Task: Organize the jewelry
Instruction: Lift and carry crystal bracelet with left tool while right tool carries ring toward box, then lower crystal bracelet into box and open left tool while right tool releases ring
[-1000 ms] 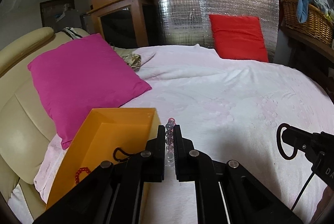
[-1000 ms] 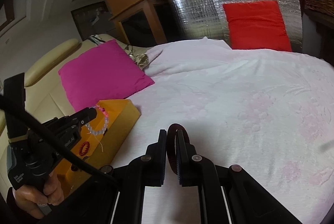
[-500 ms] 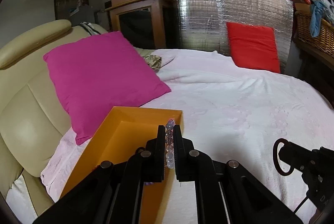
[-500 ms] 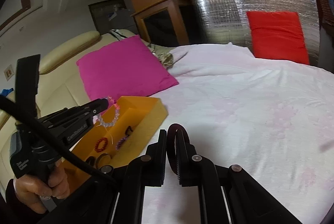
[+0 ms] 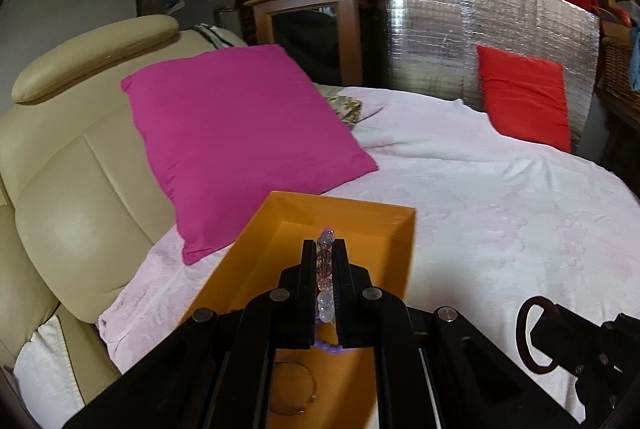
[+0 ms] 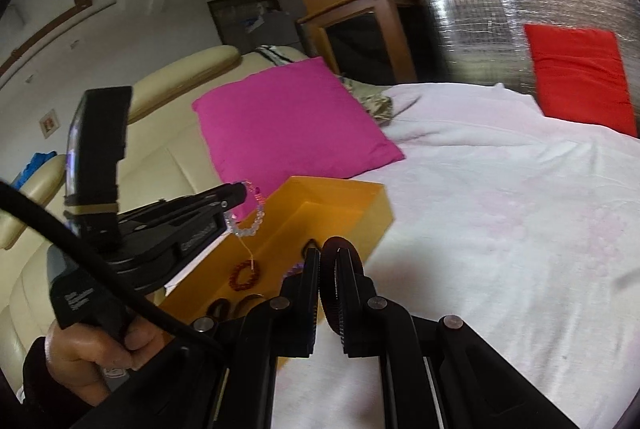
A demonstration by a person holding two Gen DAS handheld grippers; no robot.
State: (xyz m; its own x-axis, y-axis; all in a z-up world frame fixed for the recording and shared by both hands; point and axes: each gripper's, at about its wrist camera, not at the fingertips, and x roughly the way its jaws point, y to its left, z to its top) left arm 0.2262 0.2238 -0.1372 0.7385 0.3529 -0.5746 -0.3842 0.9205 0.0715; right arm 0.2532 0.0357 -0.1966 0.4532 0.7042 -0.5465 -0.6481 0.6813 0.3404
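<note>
Left gripper is clamped on the clear-and-pink beaded bracelet over the orange cardboard box; right gripper pinches a dark rubbery ring. Beads look slippery and floppy, so grab across the strand.

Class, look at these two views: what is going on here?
A person holds a gripper in each hand over a bed. The left gripper is shut on a clear beaded bracelet, above the orange box that already holds other jewelry. The right gripper is shut on a dark ring-shaped bangle, beside the box.
</note>
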